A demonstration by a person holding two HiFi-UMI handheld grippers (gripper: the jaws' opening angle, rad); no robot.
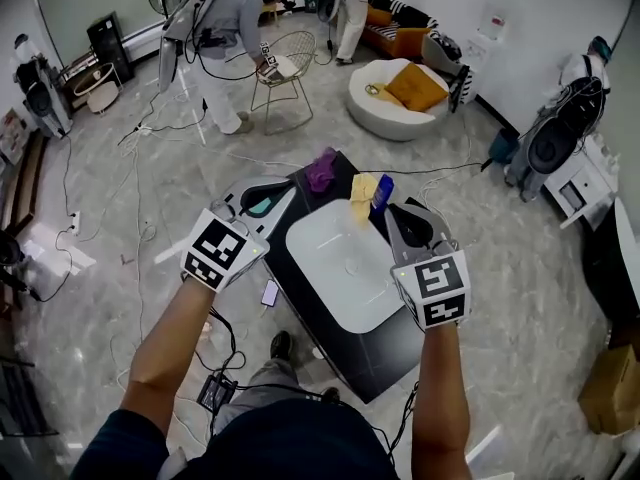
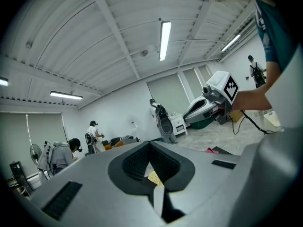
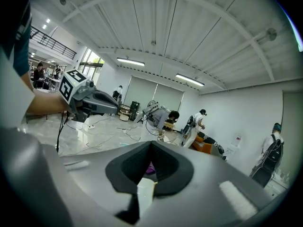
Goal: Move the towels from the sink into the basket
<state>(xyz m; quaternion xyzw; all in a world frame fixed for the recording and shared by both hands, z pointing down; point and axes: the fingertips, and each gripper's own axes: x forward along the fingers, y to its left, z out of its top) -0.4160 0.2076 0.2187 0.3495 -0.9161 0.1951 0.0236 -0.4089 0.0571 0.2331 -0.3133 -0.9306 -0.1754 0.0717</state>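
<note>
Two bare forearms are seen at the bottom of the head view, each carrying a gripper above a black counter [image 1: 385, 353] at the frame's centre. The left gripper [image 1: 275, 190] is held at the counter's upper left edge, and the right gripper [image 1: 403, 218] at the right side of the white sink [image 1: 340, 278]. A purple towel [image 1: 322, 169] is laid on the counter's far corner, above the sink in the frame. A yellow towel [image 1: 363, 192] and a blue towel [image 1: 382, 192] are set side by side at the sink's far rim, just left of the right gripper's tip.

In the left gripper view, the left gripper [image 2: 150, 148] is shown clenched with nothing between its pads. A scrap of the yellow towel [image 2: 154, 177] is glimpsed through the opening below them.

In the right gripper view, the right gripper [image 3: 150, 148] is likewise clenched on nothing. A patch of the purple towel [image 3: 149, 168] is glimpsed through the same opening.
</note>
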